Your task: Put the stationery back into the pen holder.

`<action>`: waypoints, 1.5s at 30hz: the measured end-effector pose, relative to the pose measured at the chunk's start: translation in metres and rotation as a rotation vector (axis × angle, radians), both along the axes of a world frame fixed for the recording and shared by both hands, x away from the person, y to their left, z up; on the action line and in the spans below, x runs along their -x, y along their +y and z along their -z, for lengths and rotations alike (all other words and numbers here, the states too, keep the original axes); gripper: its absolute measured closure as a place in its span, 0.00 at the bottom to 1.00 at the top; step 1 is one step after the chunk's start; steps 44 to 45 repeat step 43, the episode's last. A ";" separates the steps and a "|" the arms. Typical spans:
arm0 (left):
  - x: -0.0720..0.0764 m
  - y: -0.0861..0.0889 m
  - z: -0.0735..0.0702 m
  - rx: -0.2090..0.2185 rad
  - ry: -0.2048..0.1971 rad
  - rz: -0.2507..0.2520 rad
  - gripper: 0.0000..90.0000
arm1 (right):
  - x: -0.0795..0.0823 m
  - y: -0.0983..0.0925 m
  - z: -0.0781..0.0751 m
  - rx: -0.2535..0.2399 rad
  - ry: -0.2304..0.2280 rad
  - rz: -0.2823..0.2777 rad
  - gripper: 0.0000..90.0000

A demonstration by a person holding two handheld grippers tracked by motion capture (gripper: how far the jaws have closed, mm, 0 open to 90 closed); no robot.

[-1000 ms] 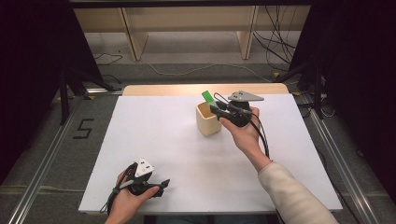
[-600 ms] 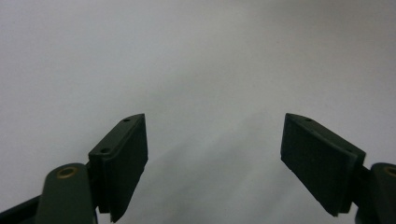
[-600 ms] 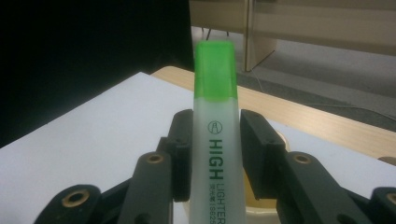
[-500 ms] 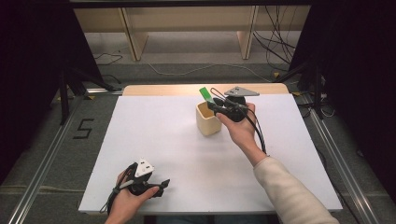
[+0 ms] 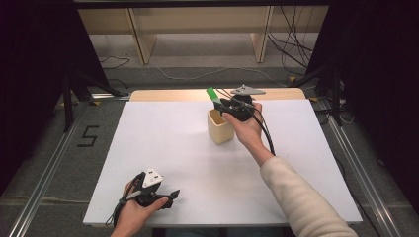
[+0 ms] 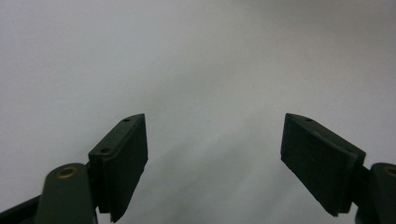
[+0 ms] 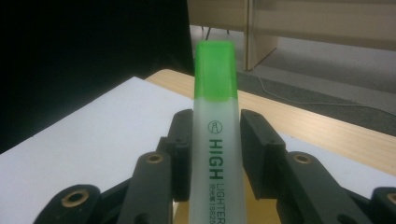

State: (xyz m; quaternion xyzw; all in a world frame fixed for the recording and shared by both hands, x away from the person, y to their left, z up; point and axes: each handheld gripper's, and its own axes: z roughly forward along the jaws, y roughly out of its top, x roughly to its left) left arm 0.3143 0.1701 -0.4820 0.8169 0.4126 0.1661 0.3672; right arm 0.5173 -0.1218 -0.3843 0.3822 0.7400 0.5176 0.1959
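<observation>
writing: highlighter [image 7: 215,154] barrel reads "HIGH LIGHTER" in dark green, small circled logo above it; smaller print lower down too small to read
floor mark: black "5" [image 5: 89,136] taped on the grey floor left of the table
count: 1 highlighter, 1 cup, 2 grippers, 2 hands
highlighter: translucent white body, bright green cap; in high view [image 5: 213,95] cap end tilts up and away, just above the cup's far rim
cup: cream, open-topped [image 5: 220,126], upright on the white table [image 5: 173,143], back half, slightly right of centre
right gripper: [image 5: 228,105] held by right hand [image 5: 245,129] above the cup; fingers [image 7: 259,149] clamped on the highlighter barrel, one each side, below the cap
left gripper: [image 5: 170,196] in left hand [image 5: 132,213] at near left edge of table, well apart from the cup; fingers [image 6: 122,158] wide apart, nothing between them, plain white table surface beyond
background: pale wooden shelf legs [image 5: 141,37] and loose cables [image 5: 291,44] on the floor beyond the table
</observation>
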 end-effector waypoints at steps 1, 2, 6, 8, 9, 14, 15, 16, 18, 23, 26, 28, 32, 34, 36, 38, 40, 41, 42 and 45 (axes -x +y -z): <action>0.000 0.000 0.000 -0.001 -0.002 -0.001 0.26 | -0.001 0.001 0.002 0.002 -0.006 -0.002 0.74; 0.000 0.000 0.000 -0.005 0.002 0.005 0.26 | -0.002 0.002 0.003 0.004 -0.006 -0.004 0.73; 0.001 0.000 0.000 0.001 -0.001 0.002 0.26 | 0.000 -0.001 0.005 0.022 -0.003 0.004 0.48; 0.000 0.001 0.000 -0.001 0.000 0.002 0.26 | 0.005 -0.007 0.001 0.017 -0.013 0.004 0.41; 0.000 0.001 0.000 -0.005 0.001 0.006 0.26 | 0.009 -0.011 -0.001 0.015 -0.025 0.004 0.41; -0.001 -0.001 0.001 -0.009 0.005 0.005 0.26 | 0.025 -0.028 -0.006 0.022 -0.033 -0.015 0.43; -0.001 -0.001 0.001 -0.010 0.002 0.002 0.26 | 0.026 -0.030 -0.006 0.019 -0.030 -0.019 0.44; -0.001 -0.002 0.001 -0.009 0.001 0.003 0.26 | 0.027 -0.032 -0.006 0.018 -0.029 -0.019 0.45; 0.000 -0.002 0.001 -0.006 0.003 0.001 0.26 | 0.027 -0.037 -0.004 0.018 -0.020 -0.018 0.47; 0.000 0.001 0.001 0.001 0.004 -0.004 0.26 | 0.037 -0.051 0.001 0.018 0.000 -0.027 0.46; 0.000 0.002 0.001 0.000 0.003 -0.008 0.26 | 0.051 -0.064 0.004 0.033 0.020 -0.056 0.43; 0.000 0.001 0.001 0.000 0.003 -0.005 0.26 | 0.062 -0.073 0.007 0.052 0.024 -0.072 0.40; 0.000 0.000 0.000 -0.007 0.001 -0.003 0.25 | 0.095 -0.099 0.023 0.110 0.076 -0.117 0.34; 0.000 0.000 0.000 0.002 0.001 -0.010 0.25 | 0.110 -0.110 0.034 0.131 0.102 -0.127 0.32; 0.000 0.000 0.000 0.006 -0.002 -0.011 0.25 | 0.125 -0.123 0.045 0.150 0.134 -0.135 0.30; 0.001 0.000 0.000 0.009 -0.003 -0.010 0.25 | 0.141 -0.136 0.055 0.156 0.161 -0.141 0.30; 0.001 -0.001 0.000 0.015 -0.002 -0.008 0.25 | 0.153 -0.147 0.062 0.153 0.178 -0.139 0.28; 0.001 -0.001 0.000 0.016 -0.004 -0.007 0.24 | 0.158 -0.152 0.065 0.150 0.185 -0.145 0.28; 0.001 -0.001 0.000 0.018 -0.004 -0.006 0.24 | 0.163 -0.155 0.068 0.145 0.198 -0.146 0.28; 0.001 -0.002 0.000 0.019 -0.005 -0.003 0.24 | 0.167 -0.158 0.071 0.145 0.206 -0.146 0.27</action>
